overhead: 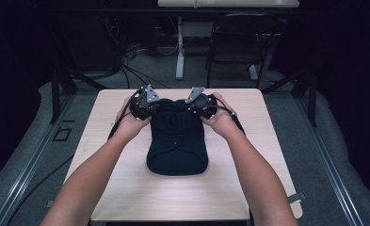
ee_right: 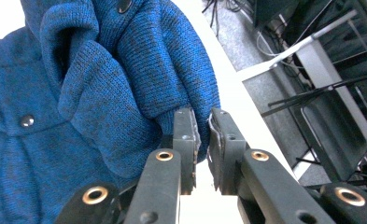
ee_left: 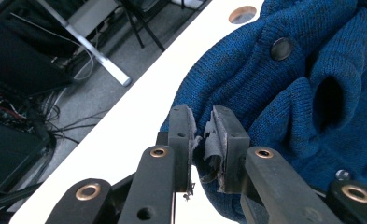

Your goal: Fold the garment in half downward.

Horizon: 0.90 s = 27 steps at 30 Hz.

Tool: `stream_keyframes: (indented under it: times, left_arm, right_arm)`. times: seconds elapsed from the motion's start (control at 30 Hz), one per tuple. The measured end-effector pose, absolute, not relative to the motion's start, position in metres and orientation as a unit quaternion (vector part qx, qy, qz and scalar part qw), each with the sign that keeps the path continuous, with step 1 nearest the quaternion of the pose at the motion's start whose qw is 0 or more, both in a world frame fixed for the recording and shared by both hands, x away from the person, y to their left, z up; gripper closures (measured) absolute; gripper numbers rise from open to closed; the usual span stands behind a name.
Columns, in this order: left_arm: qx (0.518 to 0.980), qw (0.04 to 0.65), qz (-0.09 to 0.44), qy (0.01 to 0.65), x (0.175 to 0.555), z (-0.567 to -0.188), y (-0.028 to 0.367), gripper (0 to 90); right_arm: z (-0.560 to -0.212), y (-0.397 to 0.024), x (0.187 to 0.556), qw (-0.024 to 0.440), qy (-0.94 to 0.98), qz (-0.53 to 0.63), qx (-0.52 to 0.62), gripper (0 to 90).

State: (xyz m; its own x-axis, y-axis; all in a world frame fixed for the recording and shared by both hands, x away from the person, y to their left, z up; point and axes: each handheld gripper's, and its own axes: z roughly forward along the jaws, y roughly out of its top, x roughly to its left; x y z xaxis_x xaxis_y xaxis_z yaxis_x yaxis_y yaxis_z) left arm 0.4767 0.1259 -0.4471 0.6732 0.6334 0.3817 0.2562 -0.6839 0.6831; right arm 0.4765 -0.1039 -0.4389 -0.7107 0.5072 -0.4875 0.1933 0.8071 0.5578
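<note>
Both grippers pinch the far edge of a small dark-blue knitted garment with snap buttons lying at the middle of the pale wooden table.

To fold it cleanly, I judge both should lift evenly. The left gripper and right gripper are each nearly closed on a soft, ribbed knit fold at the garment's far corners; the worn pads look frayed.

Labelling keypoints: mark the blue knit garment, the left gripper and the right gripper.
blue knit garment (overhead: 177, 141): high view, middle of the folded body.
left gripper (ee_left: 202, 140): left gripper view, between its jaw tips, pinching the knit edge.
right gripper (ee_right: 203, 135): right gripper view, between its jaw tips, on the knit edge.
</note>
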Motion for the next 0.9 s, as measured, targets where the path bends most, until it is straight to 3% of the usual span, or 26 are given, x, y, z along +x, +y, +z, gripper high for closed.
stream_keyframes:
  times: [0.33, 0.53, 0.9]
  left_arm:
    - [0.858, 0.303, 0.318, 0.266, 0.483, -0.440, 0.124, 79.2]
    - [0.833, 0.319, 0.373, 0.254, 0.470, -0.420, 0.124, 79.2]
    - [0.865, 0.311, 0.314, 0.238, 0.439, -0.472, 0.133, 79.1]
  right_arm:
    - [-0.439, -0.103, 0.480, 0.324, 0.897, 0.229, 0.195, 81.4]
    - [-0.418, -0.102, 0.475, 0.372, 0.864, 0.269, 0.208, 80.9]
    - [-0.466, -0.105, 0.440, 0.327, 0.895, 0.251, 0.169, 80.9]
